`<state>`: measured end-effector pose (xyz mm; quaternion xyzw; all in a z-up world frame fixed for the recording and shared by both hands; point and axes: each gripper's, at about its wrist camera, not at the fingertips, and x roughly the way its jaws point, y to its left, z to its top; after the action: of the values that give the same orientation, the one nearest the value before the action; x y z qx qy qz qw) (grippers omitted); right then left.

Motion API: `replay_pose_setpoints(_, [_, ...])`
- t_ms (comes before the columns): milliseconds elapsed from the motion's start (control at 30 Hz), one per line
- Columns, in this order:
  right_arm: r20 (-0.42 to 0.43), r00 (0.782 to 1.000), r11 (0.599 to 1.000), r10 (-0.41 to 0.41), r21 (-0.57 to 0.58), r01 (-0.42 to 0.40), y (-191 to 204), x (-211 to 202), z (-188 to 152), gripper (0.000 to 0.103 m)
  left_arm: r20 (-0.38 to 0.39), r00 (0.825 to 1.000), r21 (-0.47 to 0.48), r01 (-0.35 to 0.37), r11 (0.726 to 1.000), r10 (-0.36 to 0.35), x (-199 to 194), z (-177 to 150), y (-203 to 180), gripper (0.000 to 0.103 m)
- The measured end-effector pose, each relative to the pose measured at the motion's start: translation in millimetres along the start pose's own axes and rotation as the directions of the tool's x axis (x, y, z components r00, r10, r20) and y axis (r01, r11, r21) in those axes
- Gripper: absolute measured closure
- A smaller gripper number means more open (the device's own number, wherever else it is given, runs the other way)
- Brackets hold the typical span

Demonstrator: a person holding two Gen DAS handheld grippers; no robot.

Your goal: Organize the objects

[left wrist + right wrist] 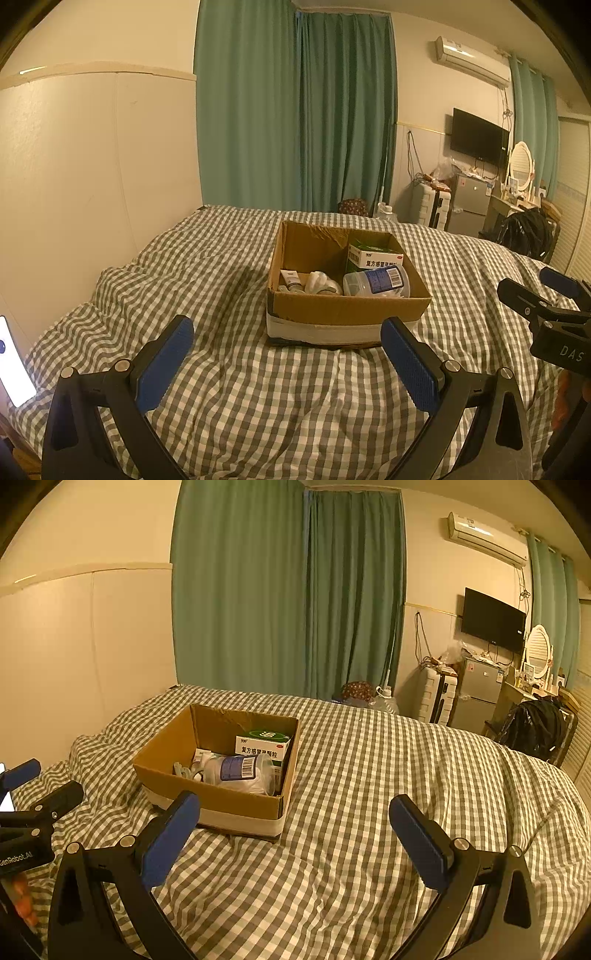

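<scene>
With both the left gripper [286, 363] and right gripper [293, 843] spread wide and empty short of the cardboard box [347, 308] (already holding a clear bottle [376, 282] and green carton [373, 254]), the likely step is reaching in from above, clearing the near wall.

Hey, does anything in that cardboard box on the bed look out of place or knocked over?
Only the clear bottle in the cardboard box: it lies on its side, while the green medicine box stands upright.
</scene>
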<state>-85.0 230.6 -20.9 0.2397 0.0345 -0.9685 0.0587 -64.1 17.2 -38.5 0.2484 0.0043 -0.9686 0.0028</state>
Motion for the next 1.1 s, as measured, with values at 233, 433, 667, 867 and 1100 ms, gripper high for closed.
replay_pose_setpoints(233, [-0.004, 1.000, 1.000, -0.003, -0.012, 0.003, 3.1, 2.5, -0.9, 0.000, 0.011, 0.999, 0.019, -0.045, 0.999, 0.045, 0.4, -1.8, 0.0, 0.000])
replay_pose_setpoints(433, [-0.010, 1.000, 1.000, -0.002, -0.014, 0.002, 4.3, 5.0, -2.4, 0.000, 0.010, 0.997, 0.007, -0.073, 0.997, 0.073, 0.5, -1.3, 4.4, 0.000])
replay_pose_setpoints(667, [-0.012, 1.000, 1.000, -0.004, -0.020, 0.004, 5.7, 6.1, -3.2, 0.000, -0.019, 0.998, -0.003, -0.052, 0.999, 0.052, 3.0, -2.9, 8.1, 0.000])
replay_pose_setpoints(867, [-0.011, 1.000, 1.000, -0.009, -0.030, 0.009, 6.7, 6.5, -3.5, 0.000, -0.021, 0.999, -0.003, -0.047, 0.999, 0.046, 2.0, -3.4, 7.9, 0.000])
replay_pose_setpoints(1100, [-0.012, 1.000, 1.000, -0.009, -0.030, 0.009, 6.7, 6.1, -3.9, 0.000, -0.013, 0.999, 0.021, -0.052, 0.998, 0.052, 0.1, -1.3, 5.2, 0.000])
